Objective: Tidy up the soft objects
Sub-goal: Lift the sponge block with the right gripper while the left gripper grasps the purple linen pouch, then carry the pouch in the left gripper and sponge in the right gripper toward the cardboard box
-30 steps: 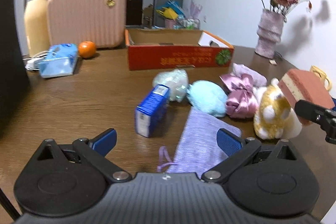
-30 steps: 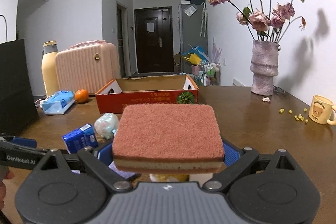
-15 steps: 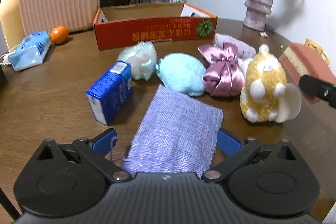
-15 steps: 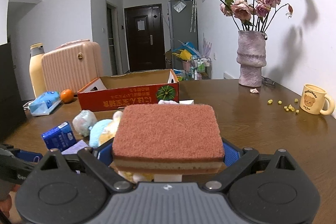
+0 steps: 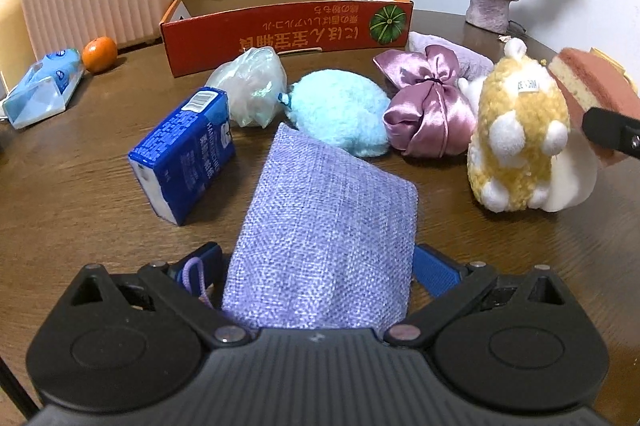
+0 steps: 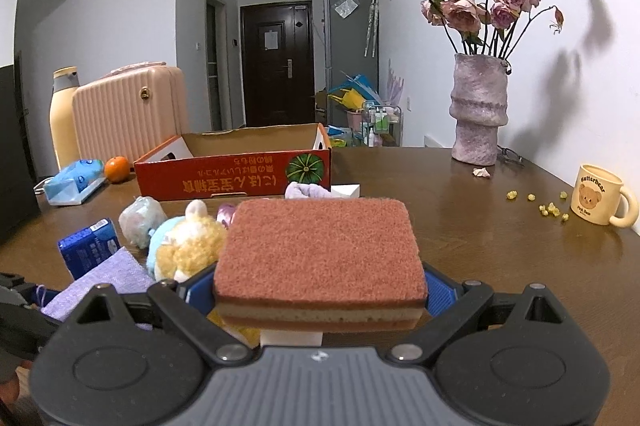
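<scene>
L claw point(image 5: 316, 262) sits spread round the lilac pouch point(image 5: 328, 226), which lies flat on the desk point(image 5: 80, 162); blue pads flank it, not yet pressing. R claw point(image 6: 318, 292) pinches the sponge point(image 6: 320, 258), held up above the desk. Best approach imo: center pouch btwn pads, squeeze low & gently, then lift clear of the tissue pack point(image 5: 184, 150) toward the red box point(image 5: 280, 26).

pouch's point(image 5: 324, 234) near end hidden under gripper, sponge point(image 5: 596, 90) cut off
</scene>
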Tool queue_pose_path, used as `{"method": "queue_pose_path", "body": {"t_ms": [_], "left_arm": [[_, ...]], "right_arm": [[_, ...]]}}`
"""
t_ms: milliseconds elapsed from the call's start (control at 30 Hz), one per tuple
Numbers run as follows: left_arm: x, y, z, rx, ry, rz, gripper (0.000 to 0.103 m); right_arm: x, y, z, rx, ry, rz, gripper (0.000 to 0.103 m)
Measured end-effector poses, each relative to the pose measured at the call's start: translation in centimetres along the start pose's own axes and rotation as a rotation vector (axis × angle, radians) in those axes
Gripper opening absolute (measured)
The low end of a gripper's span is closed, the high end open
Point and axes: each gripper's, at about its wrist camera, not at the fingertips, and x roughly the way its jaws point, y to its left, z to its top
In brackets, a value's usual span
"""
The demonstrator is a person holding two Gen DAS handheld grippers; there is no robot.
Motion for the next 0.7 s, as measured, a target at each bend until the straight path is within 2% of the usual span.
{"method": "queue_pose_path", "body": {"t_ms": [167,367,500,700], "left_arm": [[-0.2,0.3,0.0,-0.011,-0.016,-0.009,0.095],[-0.7,0.4,-0.2,-0.019,-0.039,-0.035,0.077],[-1.2,0.5,-0.2,-0.027,-0.046,-0.053,0.059],[-1.8,0.8,0.1,-0.026,-0.061,-0.073,0.045]], "right_arm": [[0.3,0.1,0.2,-0.012,-0.002,0.003,0.098],[0.7,0.2,0.4,-0.026,0.006,-0.002,0.098],[0.9,0.2,0.5,-0.034,0.005,-0.005,0.098],[0.9,0.0,0.9,-0.039,-0.002,-0.010,0.098]]}}
